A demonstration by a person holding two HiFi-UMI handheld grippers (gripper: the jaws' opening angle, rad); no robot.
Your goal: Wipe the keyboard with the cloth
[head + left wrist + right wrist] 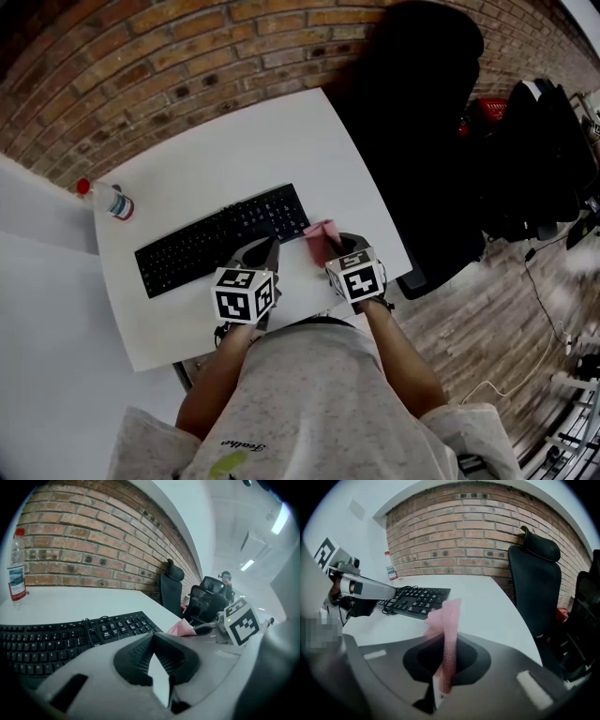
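Two right gripper fingers pinch pink cloth; left gripper fingers closed, empty, by keyboard.

Keyboard: 1. Cloth: 1. Bottle: 1. Table: 1. Chairs: 2, near chair, far chair. Grippers: 2, left gripper, right gripper.

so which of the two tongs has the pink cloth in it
The right tongs: they are shut on the pink cloth, which sticks up between them. The left tongs are shut with nothing in them.
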